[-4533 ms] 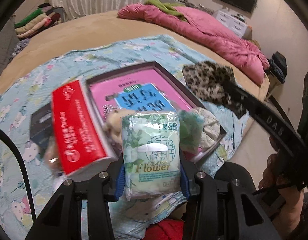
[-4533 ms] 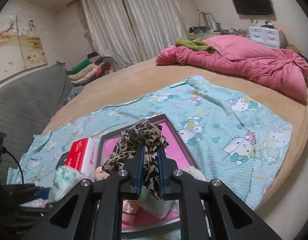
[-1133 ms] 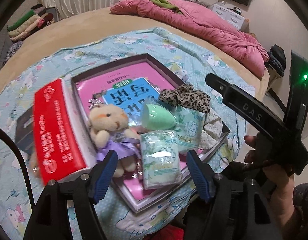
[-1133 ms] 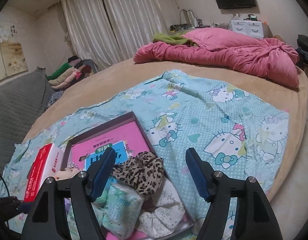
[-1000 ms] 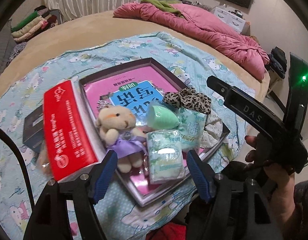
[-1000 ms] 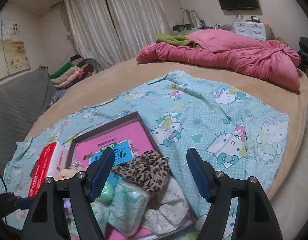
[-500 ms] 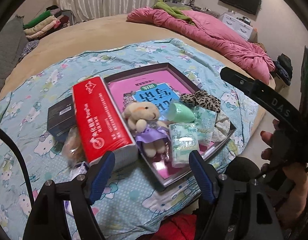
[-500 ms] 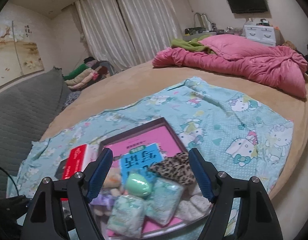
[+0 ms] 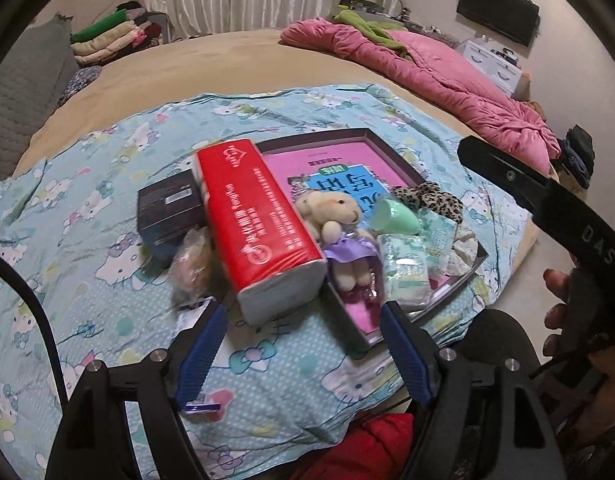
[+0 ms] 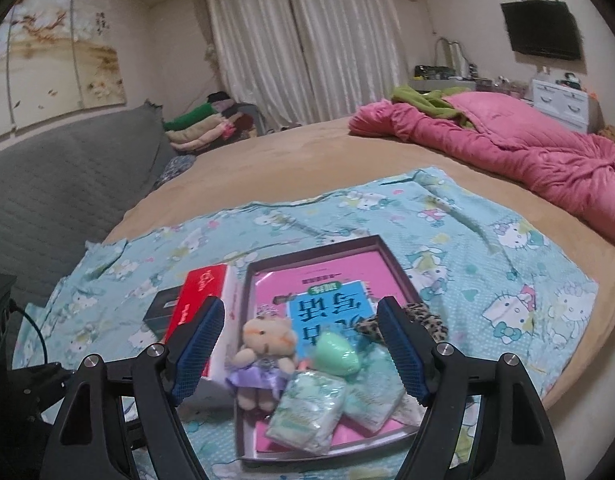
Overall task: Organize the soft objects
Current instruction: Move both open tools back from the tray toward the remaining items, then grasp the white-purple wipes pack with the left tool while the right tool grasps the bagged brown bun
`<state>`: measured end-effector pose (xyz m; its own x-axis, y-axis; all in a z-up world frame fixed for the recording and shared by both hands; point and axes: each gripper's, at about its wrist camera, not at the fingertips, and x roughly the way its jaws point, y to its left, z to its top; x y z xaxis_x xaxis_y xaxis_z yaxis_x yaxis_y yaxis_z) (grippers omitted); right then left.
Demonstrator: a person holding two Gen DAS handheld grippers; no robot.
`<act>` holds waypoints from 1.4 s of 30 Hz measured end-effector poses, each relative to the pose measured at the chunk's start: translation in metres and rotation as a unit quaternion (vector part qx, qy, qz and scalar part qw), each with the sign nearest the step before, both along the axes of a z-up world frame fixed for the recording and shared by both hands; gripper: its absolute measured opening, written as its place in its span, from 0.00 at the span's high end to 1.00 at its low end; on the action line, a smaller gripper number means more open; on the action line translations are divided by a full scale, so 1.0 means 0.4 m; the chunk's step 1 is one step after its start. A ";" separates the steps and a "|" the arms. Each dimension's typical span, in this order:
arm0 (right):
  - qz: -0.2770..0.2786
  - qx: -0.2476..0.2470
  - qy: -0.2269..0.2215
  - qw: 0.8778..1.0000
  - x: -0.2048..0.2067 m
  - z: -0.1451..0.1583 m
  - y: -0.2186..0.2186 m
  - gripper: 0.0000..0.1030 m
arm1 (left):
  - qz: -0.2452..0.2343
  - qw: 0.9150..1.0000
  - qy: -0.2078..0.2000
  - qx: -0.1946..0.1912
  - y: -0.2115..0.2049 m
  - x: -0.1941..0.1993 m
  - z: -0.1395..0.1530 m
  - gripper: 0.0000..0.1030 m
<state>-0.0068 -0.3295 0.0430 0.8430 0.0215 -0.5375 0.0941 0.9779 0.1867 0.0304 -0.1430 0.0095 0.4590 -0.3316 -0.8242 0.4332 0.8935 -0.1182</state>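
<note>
A dark-rimmed tray [image 9: 407, 168] with a pink book in it lies on the blue cartoon sheet. It holds a teddy bear [image 9: 333, 216], a green egg-shaped toy [image 9: 395, 218], two pale green tissue packets [image 9: 403, 270] and a leopard scrunchie [image 9: 427, 198]. A red tissue pack [image 9: 259, 220] rests beside the tray's left rim. My left gripper [image 9: 303, 340] is open, empty and hangs short of the red pack. My right gripper [image 10: 301, 336] is open and empty too, and frames the teddy bear [image 10: 265, 344], green toy [image 10: 335, 354] and packets [image 10: 307, 412] from a distance.
A black box [image 9: 167, 208] and a clear snack bag [image 9: 191, 260] lie left of the red pack. A pink quilt [image 10: 527, 156] is heaped at the bed's far right. Folded clothes [image 10: 203, 128] sit by the grey headboard. A person's hand [image 9: 563, 304] grips a black handle at right.
The left gripper let go of a tissue packet and the right let go of the leopard scrunchie; both now lie in the tray. Both grippers have since drawn back from it, open.
</note>
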 end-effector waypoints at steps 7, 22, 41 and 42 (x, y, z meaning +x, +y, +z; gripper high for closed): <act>0.029 -0.004 0.010 1.000 -0.003 0.002 0.051 0.23 | 0.022 1.000 -0.004 -0.010 0.058 -0.004 0.008 0.24; 0.092 -0.020 0.035 0.995 -0.006 -0.011 0.163 0.22 | 0.065 0.997 0.020 -0.020 0.178 -0.002 -0.032 0.24; 0.143 -0.056 0.078 0.985 0.024 -0.070 0.266 0.22 | 0.100 0.987 0.118 -0.036 0.237 0.080 -0.222 0.24; 0.145 -0.057 0.081 0.984 0.028 -0.075 0.272 0.22 | 0.098 0.987 0.120 -0.036 0.235 0.087 -0.231 0.24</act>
<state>0.0044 -0.2205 0.0131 0.7137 0.1803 -0.6768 -0.1732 0.9817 0.0789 0.0650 -0.0489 -0.0829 0.3151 -0.3163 -0.8948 0.2041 0.9433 -0.2616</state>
